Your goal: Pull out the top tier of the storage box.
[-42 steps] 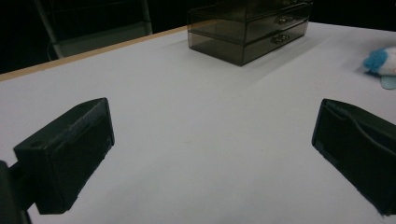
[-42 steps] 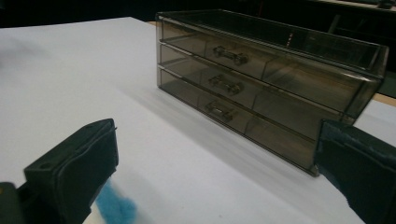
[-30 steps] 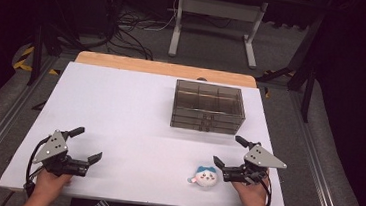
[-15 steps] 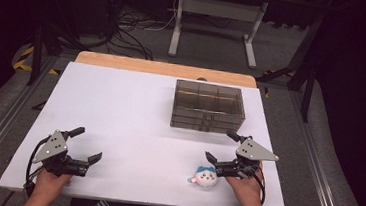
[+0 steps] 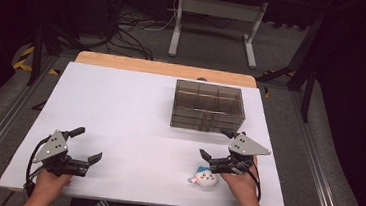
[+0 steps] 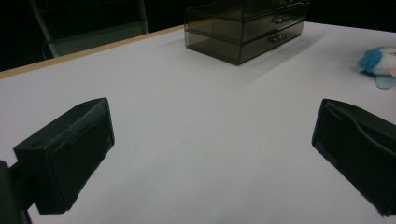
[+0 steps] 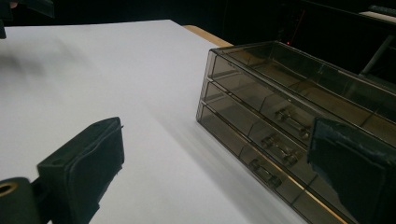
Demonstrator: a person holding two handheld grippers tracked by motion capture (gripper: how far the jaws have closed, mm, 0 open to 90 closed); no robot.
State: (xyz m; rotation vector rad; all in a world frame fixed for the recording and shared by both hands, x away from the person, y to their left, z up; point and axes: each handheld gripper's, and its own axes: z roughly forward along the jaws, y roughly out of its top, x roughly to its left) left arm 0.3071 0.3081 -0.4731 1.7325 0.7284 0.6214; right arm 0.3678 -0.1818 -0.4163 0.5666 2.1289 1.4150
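While the toy [image 5: 203,177] lies near the front edge of the tabletop [image 5: 130,108], the right gripper [image 5: 216,146] sits just beside it, on its far right side, with jaws spread wide and nothing between them. Whether gripper and toy touch cannot be told from the high view. The toy is small, round and soft-looking, white with a blue top, a pale face on its front, and a light blue flap at its left; in the left gripper view it shows at the far right [image 6: 380,64], blue tuft toward the camera.

Between the toy and the front edge only a narrow strip of white surface remains, and the person's right hand [image 5: 238,180] comes in over that strip. To the toy's left a broad stretch of bare tabletop runs across to the left gripper [image 5: 87,145], which is well apart, near the front left corner, jaws also spread and empty.

Behind the toy stands the organizer [image 5: 208,107], a smoky clear box with compartments on top and shallow drawers with small handles in its front. The right gripper view looks along its front face [image 7: 261,126], with open surface stretching away to the left of it. Beyond the organizer a wooden strip [image 5: 164,68] marks the far edge.
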